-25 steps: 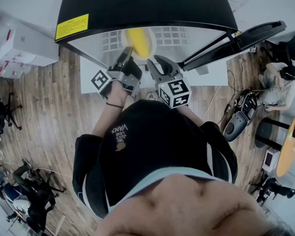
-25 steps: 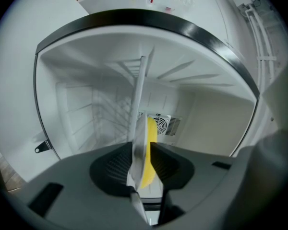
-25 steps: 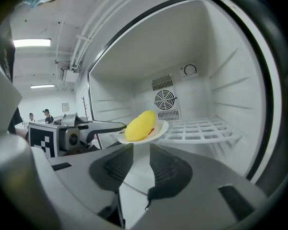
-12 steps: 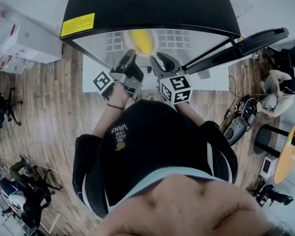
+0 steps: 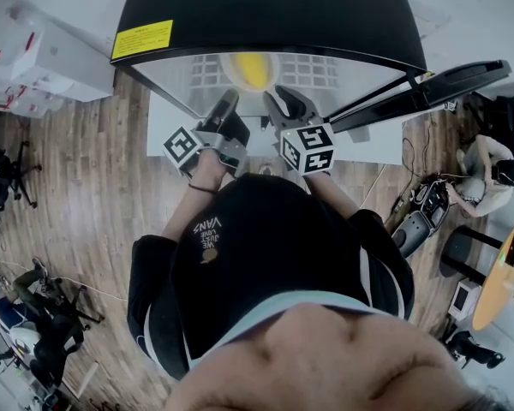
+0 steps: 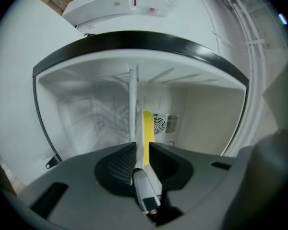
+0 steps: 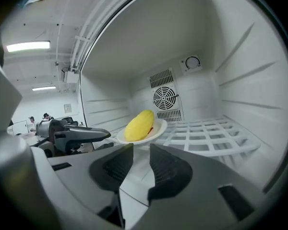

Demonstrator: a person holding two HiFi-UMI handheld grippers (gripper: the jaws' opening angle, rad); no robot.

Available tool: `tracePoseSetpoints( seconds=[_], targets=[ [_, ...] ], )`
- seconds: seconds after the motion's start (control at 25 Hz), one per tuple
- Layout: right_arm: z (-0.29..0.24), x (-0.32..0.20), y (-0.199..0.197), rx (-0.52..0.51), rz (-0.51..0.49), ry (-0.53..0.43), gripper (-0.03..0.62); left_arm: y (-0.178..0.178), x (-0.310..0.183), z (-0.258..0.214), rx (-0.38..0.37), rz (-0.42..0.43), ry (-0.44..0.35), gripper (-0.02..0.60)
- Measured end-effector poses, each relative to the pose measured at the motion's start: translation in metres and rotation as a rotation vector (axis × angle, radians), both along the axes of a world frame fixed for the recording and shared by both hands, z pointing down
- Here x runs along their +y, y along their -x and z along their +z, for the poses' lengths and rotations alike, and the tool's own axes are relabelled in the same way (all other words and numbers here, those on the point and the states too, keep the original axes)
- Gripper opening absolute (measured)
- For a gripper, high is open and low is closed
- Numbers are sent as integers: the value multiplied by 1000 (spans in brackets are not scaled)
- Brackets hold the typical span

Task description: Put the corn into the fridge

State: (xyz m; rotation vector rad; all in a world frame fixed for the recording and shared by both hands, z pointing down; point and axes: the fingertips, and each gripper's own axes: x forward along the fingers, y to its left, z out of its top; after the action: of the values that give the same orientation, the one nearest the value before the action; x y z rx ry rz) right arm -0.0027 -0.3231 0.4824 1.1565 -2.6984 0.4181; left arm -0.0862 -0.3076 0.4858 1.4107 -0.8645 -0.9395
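Note:
A yellow corn cob (image 5: 250, 68) lies on a white plate (image 7: 154, 130) inside the open fridge (image 5: 265, 15), over the front left of its wire shelf (image 7: 206, 135). My left gripper (image 6: 141, 150), rolled onto its side, is shut on the plate's rim (image 6: 133, 128), and the corn (image 6: 147, 133) shows beyond its jaws. In the right gripper view the corn (image 7: 139, 125) sits ahead and the left gripper (image 7: 74, 135) reaches the plate from the left. My right gripper (image 7: 141, 150) is open with nothing between its jaws, just in front of the plate. From above, both grippers (image 5: 227, 110) (image 5: 283, 101) point into the fridge.
The fridge door (image 5: 428, 92) swings open to the right. A round fan grille (image 7: 164, 98) is on the back wall. White boxes (image 5: 34, 58) stand to the left of the fridge. A seated person (image 5: 488, 169) and office chairs are at the right on the wood floor.
The right gripper has edged a little forward into the fridge opening. The left gripper keeps hold of the plate, with the corn slightly deeper inside.

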Motion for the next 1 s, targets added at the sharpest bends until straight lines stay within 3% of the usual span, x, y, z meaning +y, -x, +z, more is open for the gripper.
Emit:
tracePoseSetpoints(
  seconds=[0.24, 0.52, 1.0],
  targets=[
    [0, -2, 3, -5, -10, -3, 112, 3, 2, -9, -77, -2, -44, 75],
    [0, -4, 3, 4, -5, -12, 112, 6, 7, -7, -114, -15, -51, 57],
    [-10, 0, -2, 4, 23, -36, 112, 15, 11, -23, -213, -13, -130, 46]
  ],
)
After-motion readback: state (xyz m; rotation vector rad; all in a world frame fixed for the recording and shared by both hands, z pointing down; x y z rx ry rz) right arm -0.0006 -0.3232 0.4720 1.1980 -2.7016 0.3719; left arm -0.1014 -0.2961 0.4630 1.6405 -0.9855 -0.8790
